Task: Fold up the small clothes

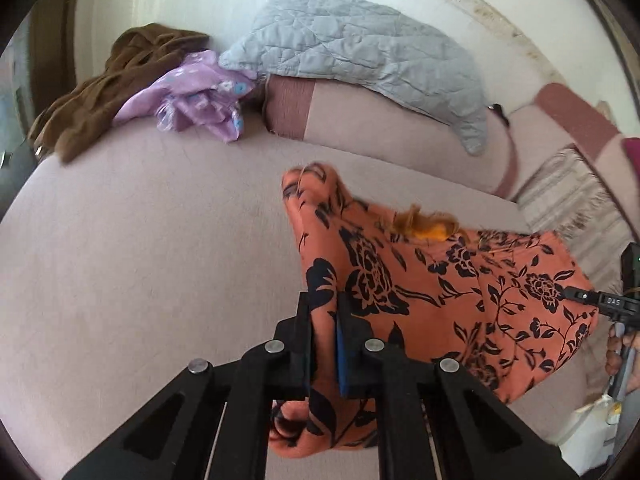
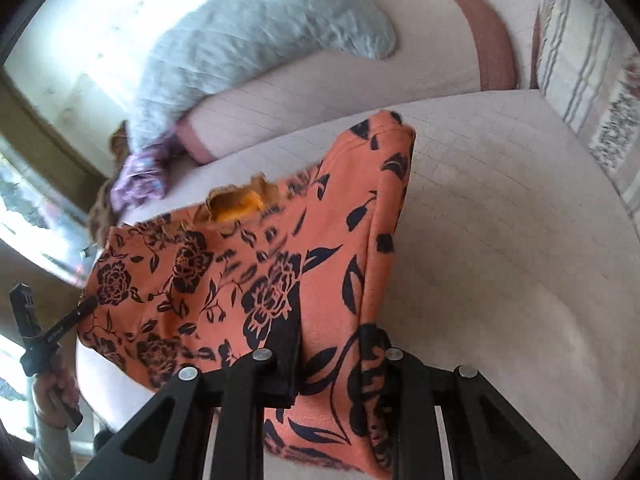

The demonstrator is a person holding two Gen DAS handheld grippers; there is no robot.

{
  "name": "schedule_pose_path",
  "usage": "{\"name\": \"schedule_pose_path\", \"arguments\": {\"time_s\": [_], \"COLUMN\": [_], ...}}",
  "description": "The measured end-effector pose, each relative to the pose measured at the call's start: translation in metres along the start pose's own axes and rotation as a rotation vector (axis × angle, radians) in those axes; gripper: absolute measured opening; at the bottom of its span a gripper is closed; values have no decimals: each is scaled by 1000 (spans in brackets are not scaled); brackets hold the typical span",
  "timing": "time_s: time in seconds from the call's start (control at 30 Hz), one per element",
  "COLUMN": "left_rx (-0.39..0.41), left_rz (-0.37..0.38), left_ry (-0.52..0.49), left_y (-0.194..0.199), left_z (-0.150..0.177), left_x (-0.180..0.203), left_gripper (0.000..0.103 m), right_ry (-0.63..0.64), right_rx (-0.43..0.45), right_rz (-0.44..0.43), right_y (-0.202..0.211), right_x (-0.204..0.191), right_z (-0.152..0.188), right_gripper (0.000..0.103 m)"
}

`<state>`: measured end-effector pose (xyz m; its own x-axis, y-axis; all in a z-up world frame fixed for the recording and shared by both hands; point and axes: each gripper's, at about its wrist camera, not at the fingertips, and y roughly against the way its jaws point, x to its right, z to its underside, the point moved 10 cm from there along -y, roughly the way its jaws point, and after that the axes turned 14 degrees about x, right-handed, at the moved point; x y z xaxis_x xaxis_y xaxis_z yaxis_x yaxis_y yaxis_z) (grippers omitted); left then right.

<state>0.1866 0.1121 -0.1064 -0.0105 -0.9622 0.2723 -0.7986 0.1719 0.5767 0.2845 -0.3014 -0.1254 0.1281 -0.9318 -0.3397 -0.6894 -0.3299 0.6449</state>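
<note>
An orange garment with a black flower print (image 1: 432,280) hangs stretched between my two grippers above the pale pink sofa seat (image 1: 140,260). My left gripper (image 1: 325,344) is shut on one edge of it, cloth pinched between the blue pads. My right gripper (image 2: 332,356) is shut on the opposite edge of the garment (image 2: 248,280). The right gripper also shows at the right rim of the left wrist view (image 1: 592,298), and the left gripper at the left rim of the right wrist view (image 2: 80,312). An orange tag or lining shows at the garment's top edge (image 2: 236,210).
A lilac printed garment (image 1: 196,100) and a brown garment (image 1: 100,84) lie at the far left of the seat. A grey quilted cushion (image 1: 360,56) leans on the sofa back. A striped fringed cushion (image 2: 580,60) stands at the right end.
</note>
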Motion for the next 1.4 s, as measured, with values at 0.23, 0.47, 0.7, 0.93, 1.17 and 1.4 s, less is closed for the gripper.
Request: {"name": "schedule_pose_path", "arguments": {"time_s": [0.23, 0.47, 0.7, 0.93, 1.17, 1.4], "left_rx": [-111, -16, -84, -115, -135, 69], "left_rz": [-58, -89, -36, -15, 1, 16], "left_ry": [-8, -51, -139, -136, -122, -151], "left_y": [13, 20, -35, -57, -66, -22], "left_z": [157, 90, 87, 88, 84, 21], "left_x": [-43, -46, -29, -23, -25, -9], "left_gripper": [37, 60, 62, 48, 4, 4], "right_ry": [-141, -181, 3, 5, 105, 130], "right_rx": [-169, 68, 77, -5, -7, 102], "right_rz": [26, 62, 153, 176, 194, 205], "right_y": [24, 63, 20, -11, 4, 29], "right_x": [67, 85, 82, 93, 78, 67], "right_z": [172, 142, 97, 103, 99, 66], "right_gripper": [72, 71, 70, 13, 7, 6]}}
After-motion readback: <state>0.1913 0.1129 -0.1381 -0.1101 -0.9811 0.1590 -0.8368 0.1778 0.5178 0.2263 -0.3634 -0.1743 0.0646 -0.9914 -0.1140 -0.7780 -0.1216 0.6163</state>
